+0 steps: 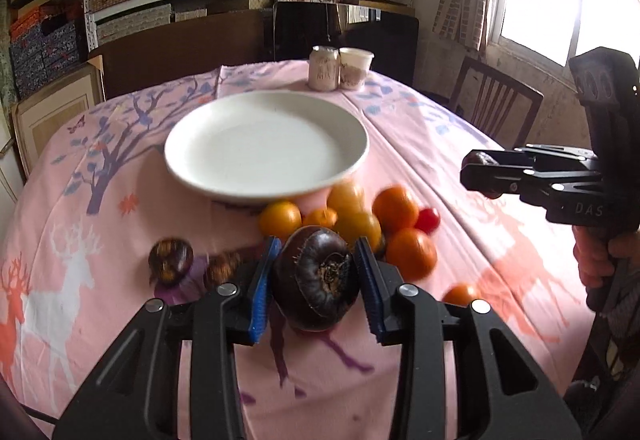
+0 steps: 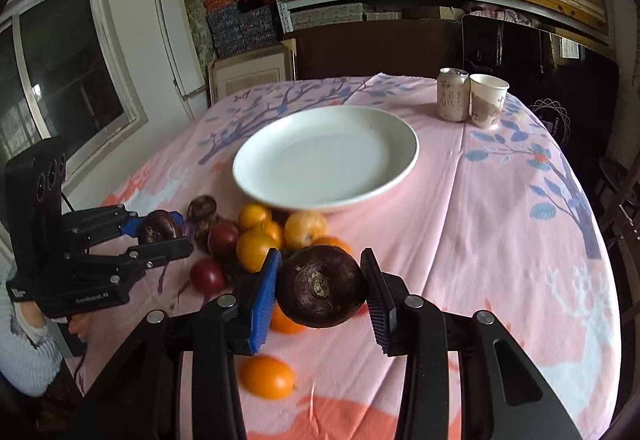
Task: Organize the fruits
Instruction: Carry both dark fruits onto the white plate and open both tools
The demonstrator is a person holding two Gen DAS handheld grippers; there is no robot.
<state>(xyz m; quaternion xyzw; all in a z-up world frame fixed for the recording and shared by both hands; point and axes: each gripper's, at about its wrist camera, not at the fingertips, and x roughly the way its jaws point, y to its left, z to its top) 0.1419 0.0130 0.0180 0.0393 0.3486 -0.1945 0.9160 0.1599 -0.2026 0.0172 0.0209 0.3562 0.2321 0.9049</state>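
My left gripper (image 1: 316, 280) is shut on a dark purple round fruit (image 1: 316, 280) and holds it above the pink tablecloth, just short of the fruit pile. My right gripper (image 2: 322, 286) is shut on a second dark purple fruit (image 2: 322, 286). An empty white plate (image 1: 266, 142) sits beyond the pile; it also shows in the right wrist view (image 2: 326, 156). Several orange and yellow fruits (image 1: 394, 208) and a small red one (image 1: 427, 219) lie in front of the plate. Each gripper shows in the other's view, the right one (image 1: 478, 170) and the left one (image 2: 160, 230).
A drinks can (image 2: 452, 94) and a paper cup (image 2: 486, 100) stand at the table's far edge. More dark fruits (image 1: 171, 260) lie left of the pile. One orange fruit (image 2: 267, 376) lies alone near the front. A chair (image 1: 496, 108) stands at the right.
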